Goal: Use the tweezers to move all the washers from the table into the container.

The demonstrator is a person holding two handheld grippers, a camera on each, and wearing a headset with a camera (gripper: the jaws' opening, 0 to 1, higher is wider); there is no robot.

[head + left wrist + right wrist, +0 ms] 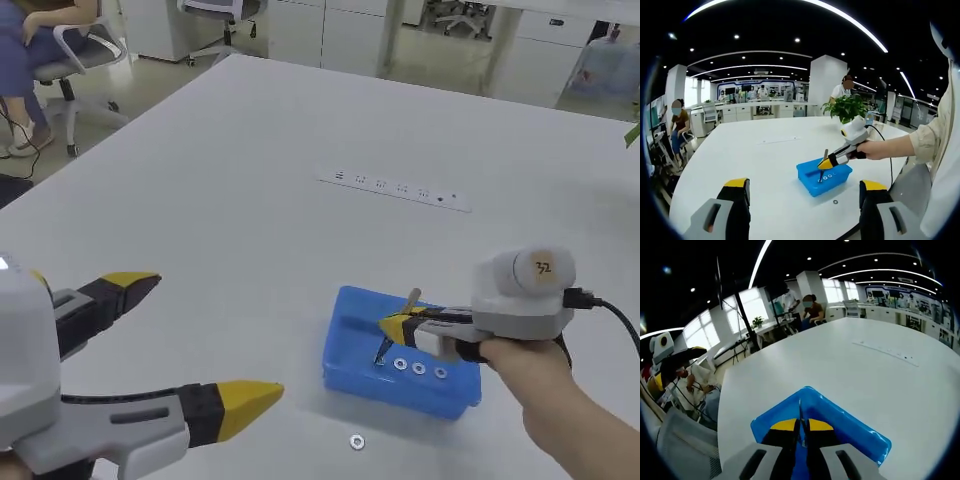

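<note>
Tweezers (383, 350) pinched in my right gripper (392, 325), tips down inside blue container (400, 392) beside three washers (418, 368). One washer (357, 441) on bench (300, 150), just outside container's near wall. My left gripper (212, 337) spread, empty.

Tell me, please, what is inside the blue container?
Three washers lie in a row on the floor of the blue container, and the tweezers, clamped in the right gripper, point down into it. The gripper covers the far part of the floor.
</note>
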